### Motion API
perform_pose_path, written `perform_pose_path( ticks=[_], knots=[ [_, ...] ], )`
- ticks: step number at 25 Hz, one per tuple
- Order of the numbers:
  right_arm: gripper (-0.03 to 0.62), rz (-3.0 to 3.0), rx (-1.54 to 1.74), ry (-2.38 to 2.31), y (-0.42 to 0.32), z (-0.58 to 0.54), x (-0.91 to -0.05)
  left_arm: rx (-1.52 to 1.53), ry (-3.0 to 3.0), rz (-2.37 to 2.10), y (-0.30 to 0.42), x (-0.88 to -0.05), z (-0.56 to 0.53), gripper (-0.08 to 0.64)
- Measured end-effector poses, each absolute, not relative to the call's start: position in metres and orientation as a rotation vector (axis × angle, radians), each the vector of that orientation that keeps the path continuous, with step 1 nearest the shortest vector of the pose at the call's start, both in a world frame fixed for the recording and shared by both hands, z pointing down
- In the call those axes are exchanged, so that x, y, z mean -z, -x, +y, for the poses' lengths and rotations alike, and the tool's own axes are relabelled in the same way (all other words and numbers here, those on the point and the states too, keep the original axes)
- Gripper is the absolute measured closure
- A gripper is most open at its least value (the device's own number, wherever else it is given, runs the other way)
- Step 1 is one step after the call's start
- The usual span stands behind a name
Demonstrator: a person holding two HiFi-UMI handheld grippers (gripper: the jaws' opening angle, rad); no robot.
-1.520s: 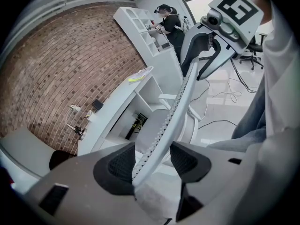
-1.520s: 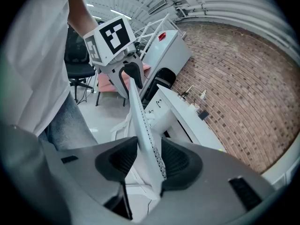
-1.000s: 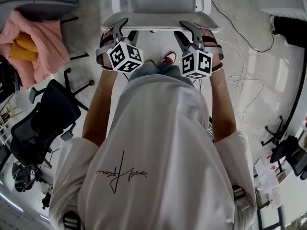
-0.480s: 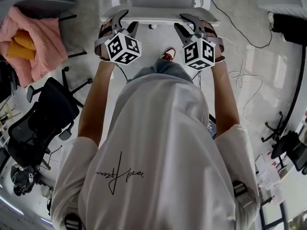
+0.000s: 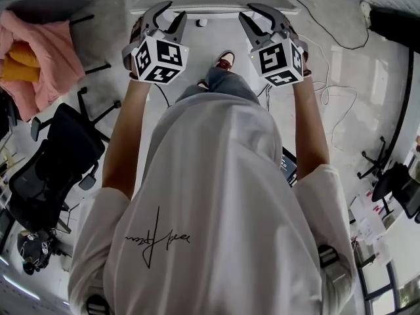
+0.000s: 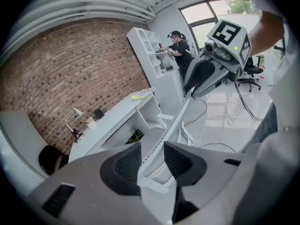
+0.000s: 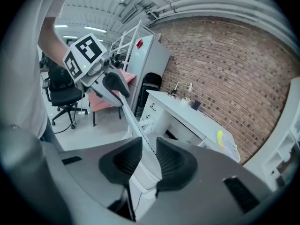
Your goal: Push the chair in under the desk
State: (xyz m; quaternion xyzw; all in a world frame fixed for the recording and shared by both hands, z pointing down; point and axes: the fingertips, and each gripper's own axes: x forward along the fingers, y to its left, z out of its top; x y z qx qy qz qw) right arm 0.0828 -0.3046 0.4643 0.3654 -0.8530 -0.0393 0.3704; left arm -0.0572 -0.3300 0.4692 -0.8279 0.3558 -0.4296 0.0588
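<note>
Though apart, left claw (image 6: 152, 159) and right claw (image 7: 149, 158) each tight on the chair (image 6: 176, 117).

Pale glossy floor (image 5: 374, 77), white desk (image 6: 110, 121) standing on it.
On floor — loose cables (image 5: 323, 90), black office chair (image 5: 65, 149); on desk — yellow item (image 6: 137, 96), small bits unidentifiable.

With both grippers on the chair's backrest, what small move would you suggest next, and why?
Probably push the backrest a short way toward the desk, evenly on both sides. The left gripper and right gripper are each shut on its top edge, and the seat appears to sit outside the desk's opening, not under it.
</note>
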Motion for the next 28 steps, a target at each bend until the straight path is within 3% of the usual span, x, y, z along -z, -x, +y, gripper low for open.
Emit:
perform_pose_path(
  ticks=[4,8,19,28],
  knots=[
    [0.528,-2.269,-0.012,-1.017,-0.079,-0.295,-0.448,1.142,2.614,1.197,0.051,-0.447,-0.322,0.455],
    [0.552,-2.345,-0.178,-1.075,-0.075,-0.278,-0.438,0.996,2.773,1.243,0.041,-0.431,-0.302,0.553],
    [0.566,-2.425,-0.464,-1.224,-0.067,-0.221,-0.412,0.783,3.026,1.346,0.038,-0.407,-0.236,0.555],
    [0.566,-2.41,-0.482,-1.353,-0.057,-0.18,-0.382,0.687,3.044,1.453,0.058,-0.385,-0.198,0.555]
  ],
)
